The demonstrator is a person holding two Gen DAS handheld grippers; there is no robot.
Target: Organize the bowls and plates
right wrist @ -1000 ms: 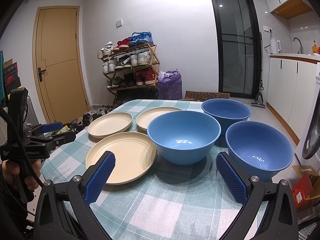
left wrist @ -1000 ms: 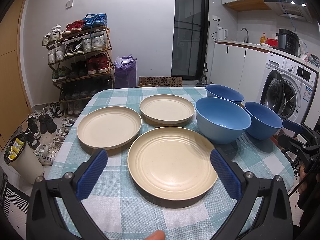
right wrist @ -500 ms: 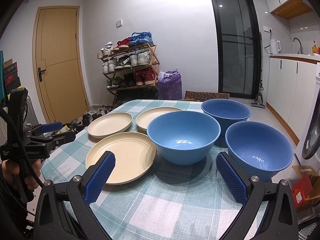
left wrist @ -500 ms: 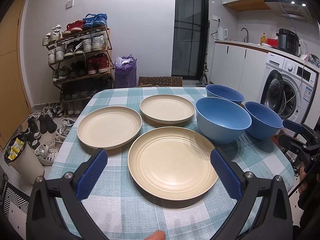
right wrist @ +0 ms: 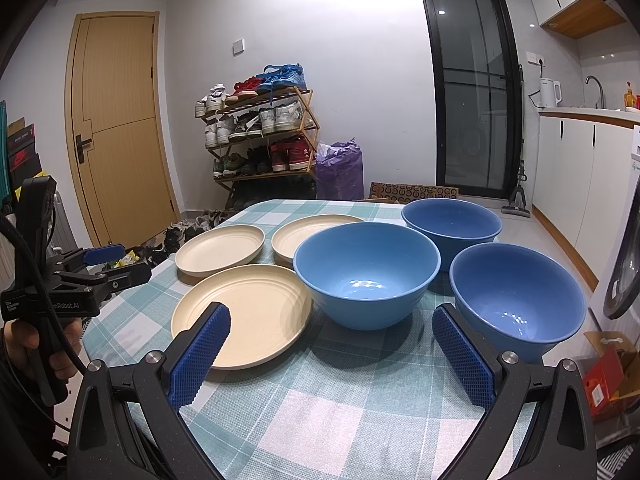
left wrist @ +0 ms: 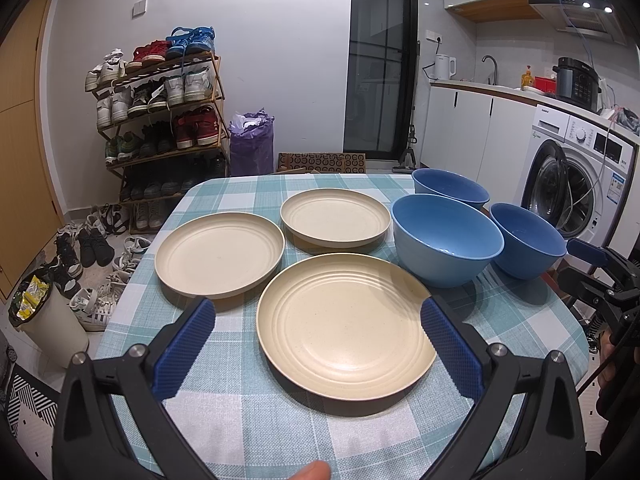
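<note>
1. The left wrist view alone shows the bin (left wrist: 44, 320) on the floor at far left and the washer (left wrist: 576, 184) at far right; the right wrist view alone shows the door (right wrist: 120, 128) at left and the red box (right wrist: 604, 376) on the floor at right.
2. The shoe rack (left wrist: 160, 120) stands beyond the table (left wrist: 248, 412) in both views.
3. The left hand (right wrist: 48, 344) grips a black handle at the left edge of the right wrist view, holding the left gripper (left wrist: 316, 344) level and low, pointed across the cloth.
4. Its jaws stand wide apart and empty; the near plate (left wrist: 344, 328) lies between the blue pads (left wrist: 188, 344), untouched as far as can be seen.
5. The left plate (left wrist: 218, 252) lies flat just beside it, the far plate (left wrist: 334, 222) behind; the three sit close together, each flat on the cloth.
6. The light bowl (left wrist: 446, 240) stands upright to the right of the plates, with the far bowl (left wrist: 450, 188) behind and the right bowl (left wrist: 526, 240) beside it near the table edge.
7. The right gripper (right wrist: 332, 356) hovers low over the near edge, level, released and wide, holding nothing; the light bowl and right bowl stand beyond its pads.
</note>
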